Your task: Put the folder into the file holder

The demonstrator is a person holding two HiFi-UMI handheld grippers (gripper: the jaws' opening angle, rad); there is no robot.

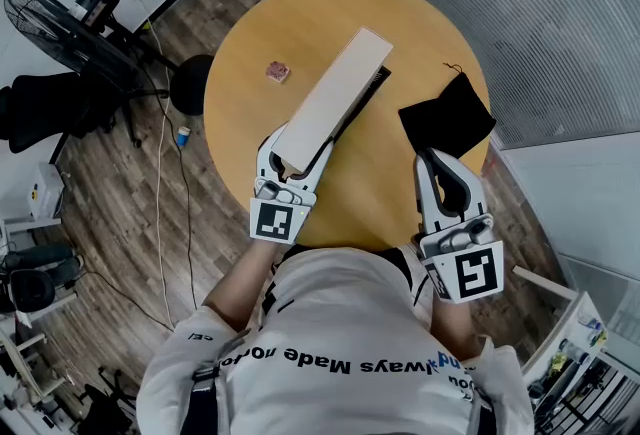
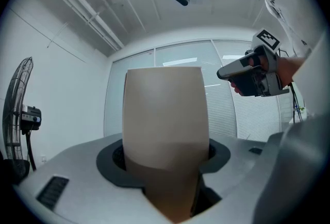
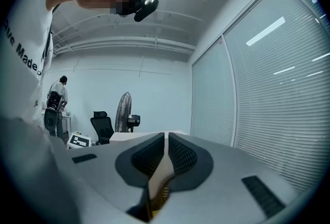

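A long beige folder (image 1: 335, 98) juts out from my left gripper (image 1: 283, 155) over the round wooden table (image 1: 300, 23). The left jaws are shut on its near end. In the left gripper view the folder (image 2: 165, 109) stands between both pads and fills the middle. A black file holder (image 1: 368, 91) shows as a dark strip under the folder's right edge; the folder hides most of it. My right gripper (image 1: 432, 161) hovers at the table's near right, its jaws shut with only a thin slit (image 3: 165, 151) and nothing between them. It also shows in the left gripper view (image 2: 255, 71).
A black cloth pouch (image 1: 447, 113) lies on the table just beyond the right gripper. A small pinkish object (image 1: 277, 71) sits left of the folder. A floor fan (image 1: 60, 23) and office chairs stand to the left on the wooden floor. Window blinds run along the right.
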